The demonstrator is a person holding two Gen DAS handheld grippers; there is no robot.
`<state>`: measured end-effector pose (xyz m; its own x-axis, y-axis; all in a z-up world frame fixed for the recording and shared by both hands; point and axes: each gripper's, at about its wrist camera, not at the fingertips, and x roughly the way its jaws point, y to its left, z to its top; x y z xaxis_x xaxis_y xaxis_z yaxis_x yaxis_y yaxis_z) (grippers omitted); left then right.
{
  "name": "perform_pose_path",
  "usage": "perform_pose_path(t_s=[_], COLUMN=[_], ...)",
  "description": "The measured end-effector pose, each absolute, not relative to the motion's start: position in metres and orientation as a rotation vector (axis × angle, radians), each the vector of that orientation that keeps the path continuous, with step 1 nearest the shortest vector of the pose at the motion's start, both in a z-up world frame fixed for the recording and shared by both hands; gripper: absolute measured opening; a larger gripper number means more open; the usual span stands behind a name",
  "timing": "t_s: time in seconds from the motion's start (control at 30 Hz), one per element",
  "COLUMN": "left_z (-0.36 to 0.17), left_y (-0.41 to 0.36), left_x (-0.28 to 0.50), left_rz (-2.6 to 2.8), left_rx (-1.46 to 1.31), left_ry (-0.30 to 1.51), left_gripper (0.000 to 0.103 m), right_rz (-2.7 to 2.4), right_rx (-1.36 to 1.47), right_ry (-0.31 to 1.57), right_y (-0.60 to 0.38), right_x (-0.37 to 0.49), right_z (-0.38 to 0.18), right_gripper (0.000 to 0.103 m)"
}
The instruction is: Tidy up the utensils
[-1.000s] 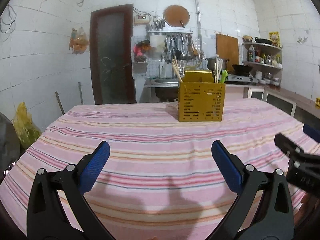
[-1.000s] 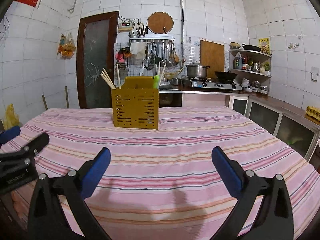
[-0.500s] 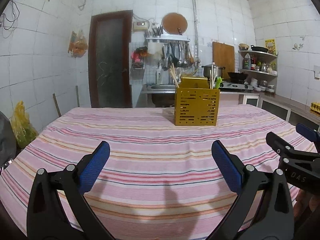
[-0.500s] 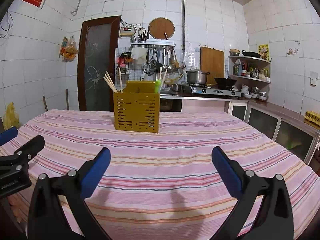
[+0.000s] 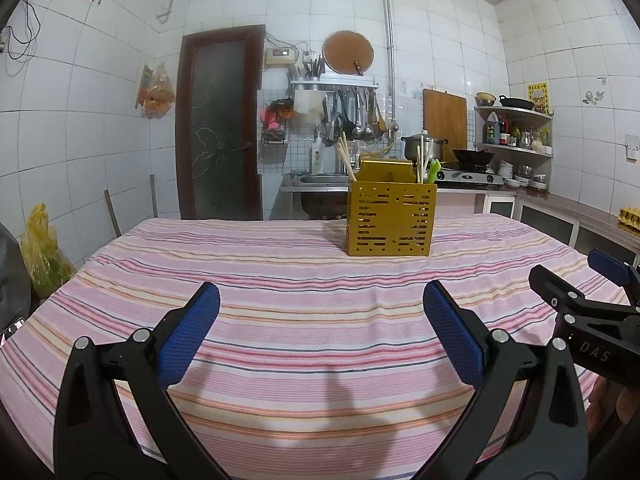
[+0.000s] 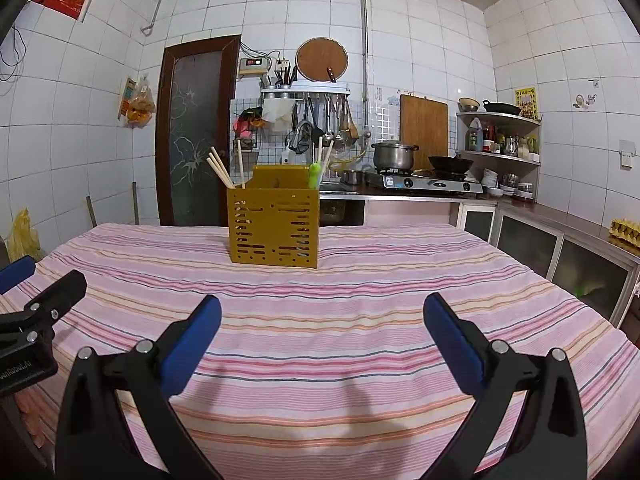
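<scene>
The yellow utensil holder [image 5: 391,219] stands upright on the striped tablecloth [image 5: 280,280], chopsticks [image 6: 219,171] and a green-handled utensil [image 6: 314,174] already slotted inside. Over the last second both views have tilted up and levelled, which suggests the sorting is finished or paused. Beyond the holder, nearer the cameras, the left gripper [image 5: 320,328] and right gripper [image 6: 322,330] hover with jaws spread wide, holding nothing, well apart from it.

A table covered by a pink cloth with red, orange and dark stripes [image 5: 280,272] carries one thing: a square mustard-yellow perforated metal utensil holder [image 5: 391,218], standing upright toward the far edge. The striped cloth around the holder is bare on all sides, and lies smooth with slight ripples.
</scene>
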<state>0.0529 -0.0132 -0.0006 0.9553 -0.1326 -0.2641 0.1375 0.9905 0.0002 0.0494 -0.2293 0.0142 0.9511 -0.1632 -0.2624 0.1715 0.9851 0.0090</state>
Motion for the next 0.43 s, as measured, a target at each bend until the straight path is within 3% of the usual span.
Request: perform_pose_path(t_s=[0.43], left_z=[0.0011], left_y=[-0.015], left_x=[0.055], left_rz=[-0.135], left_rx=[0.016], left_ry=[0.275], left_gripper=[0.098], right_rz=[-0.171], right_rx=[0.028], right_ry=[0.268], right_y=[-0.2283], right_x=[0.051], right_z=[0.0125], right_gripper=[0.099])
